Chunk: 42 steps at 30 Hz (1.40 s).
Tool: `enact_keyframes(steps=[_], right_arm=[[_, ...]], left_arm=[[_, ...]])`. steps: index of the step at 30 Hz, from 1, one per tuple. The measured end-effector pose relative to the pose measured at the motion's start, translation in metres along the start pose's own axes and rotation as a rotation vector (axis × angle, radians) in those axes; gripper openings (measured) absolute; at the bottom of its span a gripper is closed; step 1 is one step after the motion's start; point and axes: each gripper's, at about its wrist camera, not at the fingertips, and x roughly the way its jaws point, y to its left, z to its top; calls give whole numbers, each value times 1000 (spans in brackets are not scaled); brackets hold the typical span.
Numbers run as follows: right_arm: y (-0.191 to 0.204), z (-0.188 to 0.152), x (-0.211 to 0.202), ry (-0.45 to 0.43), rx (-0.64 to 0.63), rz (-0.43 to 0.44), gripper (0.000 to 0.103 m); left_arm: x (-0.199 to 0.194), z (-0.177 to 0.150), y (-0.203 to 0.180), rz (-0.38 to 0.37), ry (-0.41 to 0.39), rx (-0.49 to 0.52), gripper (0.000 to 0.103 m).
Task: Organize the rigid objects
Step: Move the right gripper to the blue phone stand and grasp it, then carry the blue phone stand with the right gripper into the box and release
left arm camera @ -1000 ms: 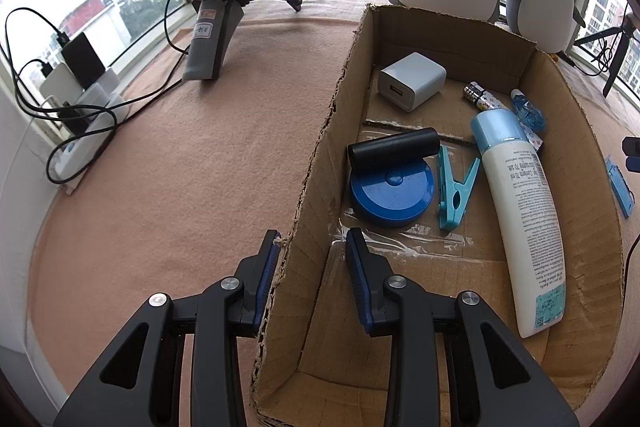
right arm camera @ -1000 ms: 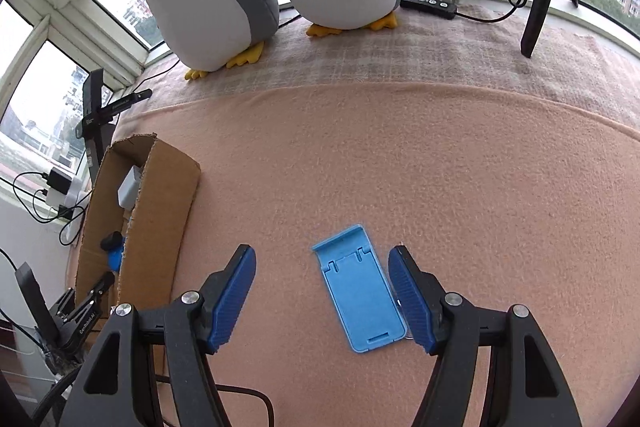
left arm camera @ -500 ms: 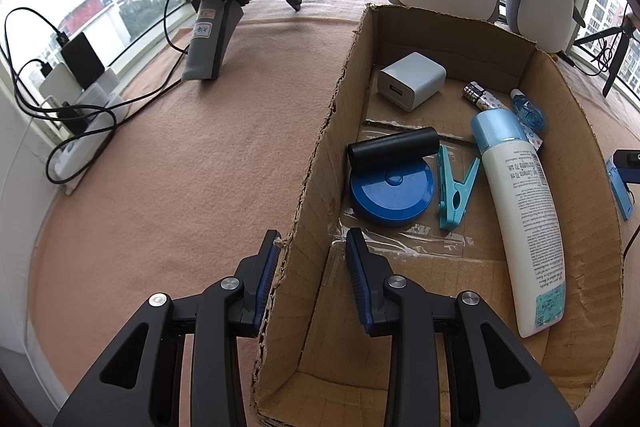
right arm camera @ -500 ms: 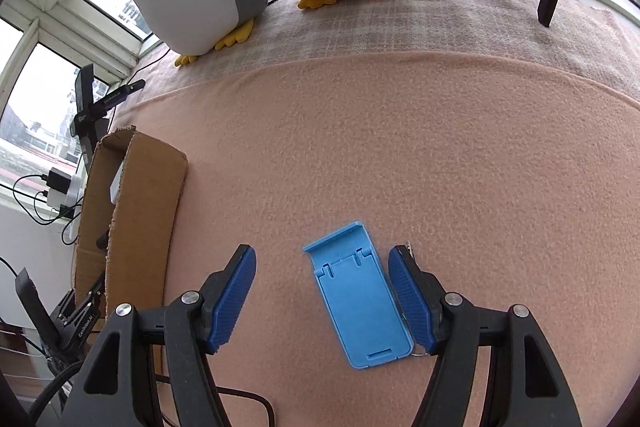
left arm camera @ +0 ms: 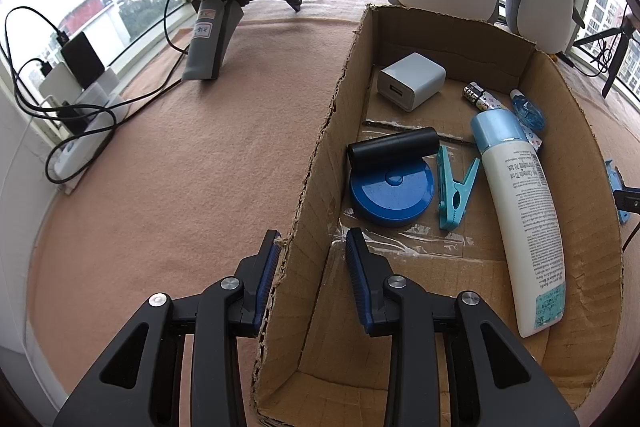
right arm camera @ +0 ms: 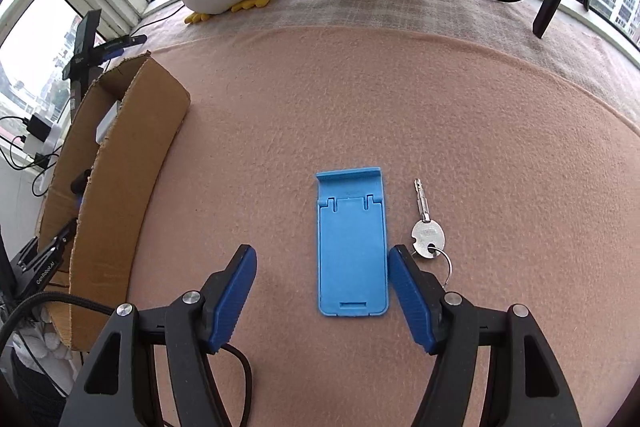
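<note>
Two grippers: left gripper clamped on brown cardboard box wall, unmoved; right gripper jaws wide, now squared over flat blue plastic phone stand lower centre, silver key revealed beside. Grasp next, probably.

Your pink fleece-covered table carries a blue phone stand between the right jaws, a key just outside, a cardboard box farther left.

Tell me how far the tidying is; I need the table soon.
Done: bottle, charger, peg and other items lie in the cardboard box, whose wall the left hand-held gripper clamps. In hand: nothing; right hand-held gripper open over the blue stand. Left: stand, key.
</note>
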Motion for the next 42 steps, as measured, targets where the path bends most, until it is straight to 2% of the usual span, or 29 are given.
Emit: enact_keyframes(steps=[4,9,12,22,31,37,42], right_arm=[[15,2,3,-5,-50,-27,48],[31,1,7,-5,-134,-121,44],[33,1,6,-7,-147,-130,33],[30,0,3,-30,-104,-117,33],[35,2,-27,-95,-87,-94,33],[59,11,-57,-167,-117,-53,33],[94,20,-72,-206,-176,6,33]], left_arm=[[0,0,0,-1,0,-1,31],[-1,0,0,-1,0,-3,31],[-1,0,0,-2,0,-3,31],[-1,0,0,-1,0,-1,31],[-1,0,0,-1,0,-2,31],[-2,0,0,-2,0,-3,31],[-1,0,0,-2,0,-2,31]])
